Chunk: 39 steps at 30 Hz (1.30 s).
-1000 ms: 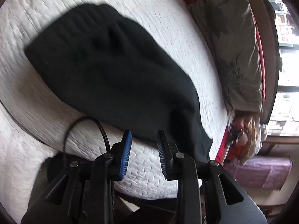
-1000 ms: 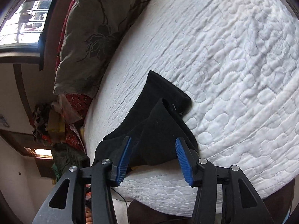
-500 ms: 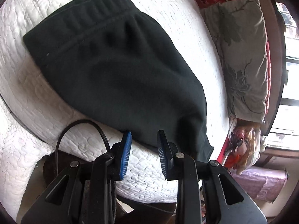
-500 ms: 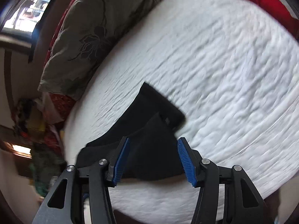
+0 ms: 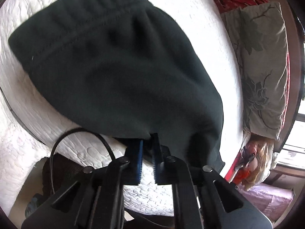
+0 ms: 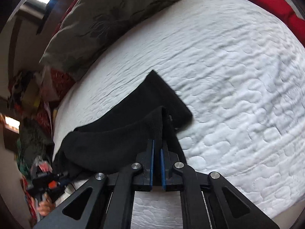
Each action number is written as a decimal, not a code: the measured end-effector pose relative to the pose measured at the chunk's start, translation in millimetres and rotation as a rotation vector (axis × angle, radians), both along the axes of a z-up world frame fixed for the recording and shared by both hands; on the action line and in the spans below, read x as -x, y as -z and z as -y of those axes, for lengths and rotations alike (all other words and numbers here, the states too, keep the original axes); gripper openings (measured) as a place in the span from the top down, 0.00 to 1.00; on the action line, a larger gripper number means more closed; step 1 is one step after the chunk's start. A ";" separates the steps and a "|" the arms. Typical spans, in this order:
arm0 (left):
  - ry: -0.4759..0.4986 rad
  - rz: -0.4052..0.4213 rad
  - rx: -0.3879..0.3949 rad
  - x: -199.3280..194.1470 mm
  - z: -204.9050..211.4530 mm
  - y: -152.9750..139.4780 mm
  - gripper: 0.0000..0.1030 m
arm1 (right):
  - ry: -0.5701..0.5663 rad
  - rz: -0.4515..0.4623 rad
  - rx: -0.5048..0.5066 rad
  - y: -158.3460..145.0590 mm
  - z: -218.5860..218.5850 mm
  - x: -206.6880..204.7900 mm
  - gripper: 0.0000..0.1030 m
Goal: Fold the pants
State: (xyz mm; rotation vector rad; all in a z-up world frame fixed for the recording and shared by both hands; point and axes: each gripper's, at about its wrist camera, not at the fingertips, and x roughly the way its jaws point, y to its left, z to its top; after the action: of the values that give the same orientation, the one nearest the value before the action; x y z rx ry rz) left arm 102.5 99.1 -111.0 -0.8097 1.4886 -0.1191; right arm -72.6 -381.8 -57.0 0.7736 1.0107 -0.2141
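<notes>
On bed: one pair of black pants [image 5: 118, 72] across white quilt [image 6: 238, 76].
Left view only: waistband at 12 o'clock.
Right view only: leg cuff.
Left gripper [image 5: 147, 145]: clenched on pants' near edge.
Right gripper [image 6: 157, 148]: clenched on pants.
Pillows: one [image 5: 266, 66].

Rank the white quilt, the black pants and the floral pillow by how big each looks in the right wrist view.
1. White quilt, filling most of the picture.
2. Black pants and floral pillow look about alike. The pants lie nearer the camera and the pillow runs out of frame, so I would not rank them.
</notes>
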 end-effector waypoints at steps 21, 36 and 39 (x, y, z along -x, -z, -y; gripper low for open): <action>0.037 -0.011 -0.026 6.4 -11.6 7.9 0.96 | 0.096 0.028 -0.092 5.6 53.0 -15.4 0.80; 0.048 -0.005 -0.034 9.2 -12.6 10.4 0.95 | 0.008 -0.041 0.221 0.2 47.8 -36.4 0.89; 0.055 0.000 -0.032 10.4 -13.3 10.8 0.94 | 0.076 0.035 0.063 4.3 63.6 -10.7 0.87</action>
State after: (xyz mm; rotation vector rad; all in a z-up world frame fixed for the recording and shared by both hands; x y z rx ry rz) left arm 92.1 112.4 -121.7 -0.7435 1.5100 -0.1358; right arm -61.9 -445.4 -61.3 0.7564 0.9378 -0.2951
